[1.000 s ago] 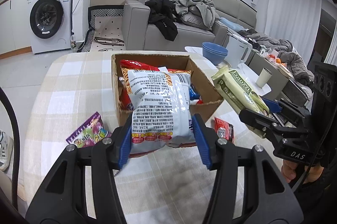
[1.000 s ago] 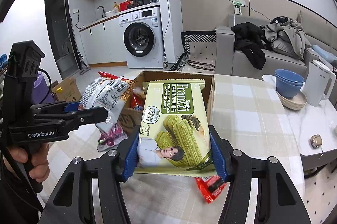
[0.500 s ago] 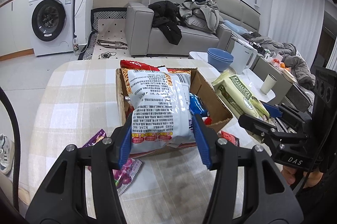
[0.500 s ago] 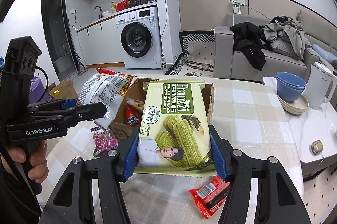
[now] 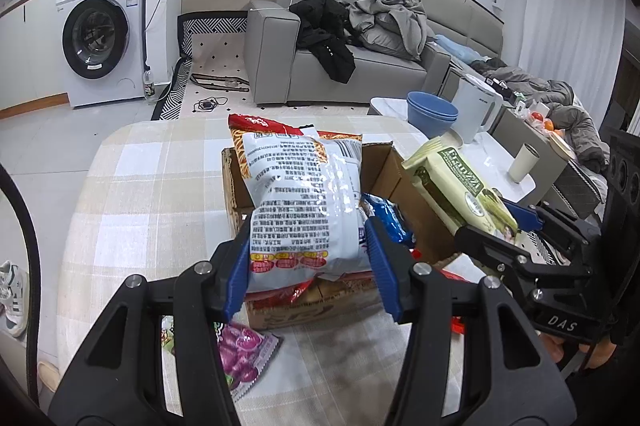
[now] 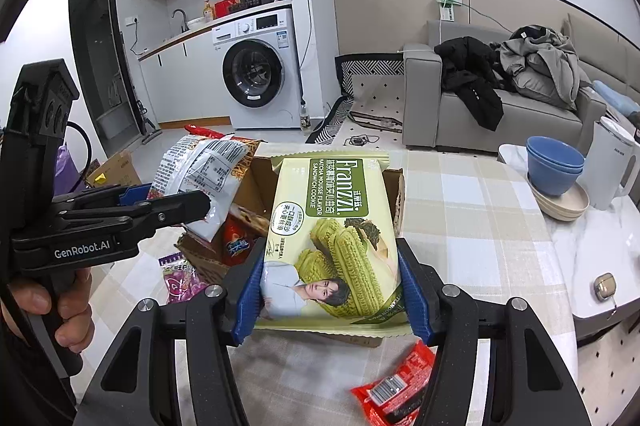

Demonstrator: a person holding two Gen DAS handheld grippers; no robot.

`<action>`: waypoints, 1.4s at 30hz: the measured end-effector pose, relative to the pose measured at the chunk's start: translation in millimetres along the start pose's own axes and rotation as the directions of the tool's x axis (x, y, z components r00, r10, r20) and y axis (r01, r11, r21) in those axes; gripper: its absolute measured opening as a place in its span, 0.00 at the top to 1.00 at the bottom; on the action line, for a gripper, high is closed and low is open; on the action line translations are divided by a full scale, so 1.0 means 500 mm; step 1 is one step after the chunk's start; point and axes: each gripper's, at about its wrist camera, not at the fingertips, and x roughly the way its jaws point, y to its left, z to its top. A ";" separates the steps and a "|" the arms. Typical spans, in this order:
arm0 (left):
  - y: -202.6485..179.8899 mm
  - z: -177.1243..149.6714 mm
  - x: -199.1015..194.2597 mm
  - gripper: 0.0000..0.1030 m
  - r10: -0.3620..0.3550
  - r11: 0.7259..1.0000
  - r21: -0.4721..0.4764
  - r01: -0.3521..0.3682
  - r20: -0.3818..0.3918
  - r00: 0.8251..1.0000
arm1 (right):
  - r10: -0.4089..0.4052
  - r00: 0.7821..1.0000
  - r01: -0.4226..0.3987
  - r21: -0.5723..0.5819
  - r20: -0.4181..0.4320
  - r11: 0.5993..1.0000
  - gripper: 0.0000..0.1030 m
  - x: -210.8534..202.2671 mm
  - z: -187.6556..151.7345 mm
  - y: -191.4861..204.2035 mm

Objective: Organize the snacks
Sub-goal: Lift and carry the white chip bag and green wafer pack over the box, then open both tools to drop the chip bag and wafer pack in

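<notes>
My left gripper point(image 5: 308, 266) is shut on a white and orange snack bag point(image 5: 304, 201) and holds it over the open cardboard box point(image 5: 394, 173) on the checked tablecloth. My right gripper point(image 6: 332, 296) is shut on a green matcha cookie pack point(image 6: 334, 238) and holds it above the box's point(image 6: 394, 181) near right side. The cookie pack point(image 5: 456, 191) also shows in the left wrist view, and the snack bag point(image 6: 204, 173) in the right wrist view. Blue and red packets point(image 5: 386, 220) lie inside the box.
A purple candy packet point(image 5: 240, 350) lies on the cloth in front of the box. A red packet point(image 6: 394, 388) lies near the right gripper. Blue bowls point(image 6: 554, 163) and a white kettle point(image 6: 612, 161) stand on a side table at the right.
Both grippers with their packs have moved up and forward over the box. The purple and red packets now sit lower in view.
</notes>
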 end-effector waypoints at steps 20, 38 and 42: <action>-0.012 0.025 0.168 0.51 0.022 0.999 0.037 -0.019 -0.087 0.996 | -0.009 0.997 0.009 0.003 -0.074 1.000 0.41 0.085 0.026 -0.010; 0.001 -0.001 0.241 0.53 0.022 0.999 0.037 -0.017 -0.132 0.991 | -0.019 0.995 0.018 -0.012 -0.096 1.000 0.41 0.134 0.027 -0.004; 0.009 -0.007 0.229 0.52 0.025 0.999 0.042 -0.020 -0.120 0.992 | -0.014 0.996 0.012 -0.022 -0.090 1.000 0.41 0.138 0.028 -0.006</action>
